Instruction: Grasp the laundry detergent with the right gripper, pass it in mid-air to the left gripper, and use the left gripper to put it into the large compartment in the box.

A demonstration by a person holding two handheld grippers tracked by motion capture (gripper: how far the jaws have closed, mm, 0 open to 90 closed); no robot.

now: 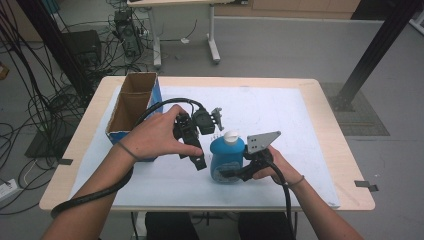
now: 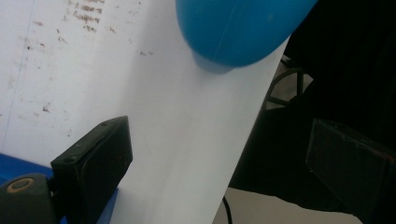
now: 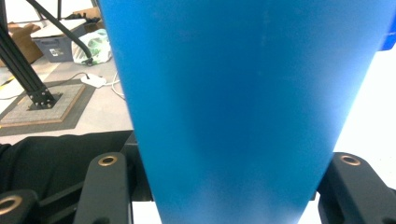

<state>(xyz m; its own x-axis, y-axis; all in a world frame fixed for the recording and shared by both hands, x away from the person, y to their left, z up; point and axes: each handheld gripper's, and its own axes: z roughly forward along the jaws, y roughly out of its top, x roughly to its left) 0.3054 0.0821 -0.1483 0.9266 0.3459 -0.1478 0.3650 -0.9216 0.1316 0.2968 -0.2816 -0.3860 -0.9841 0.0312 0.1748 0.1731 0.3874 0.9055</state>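
At the surface's left stands the cardboard box (image 1: pixel 131 107), the likely goal. Our left gripper (image 1: pixel 196 155) hangs released just beside the blue bottle (image 1: pixel 227 159), which our right gripper (image 1: pixel 235 173) clamps; we should keep it upright. The right gripper view shows both jaws pressing the bottle.

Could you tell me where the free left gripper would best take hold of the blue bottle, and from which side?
Probably on the blue bottle's upper body, just under the white cap, coming level from its left. The right gripper already clamps the lower body from the right, so that part is taken. The left gripper is open beside the bottle's left side, and the bottle stands upright on the white mat.
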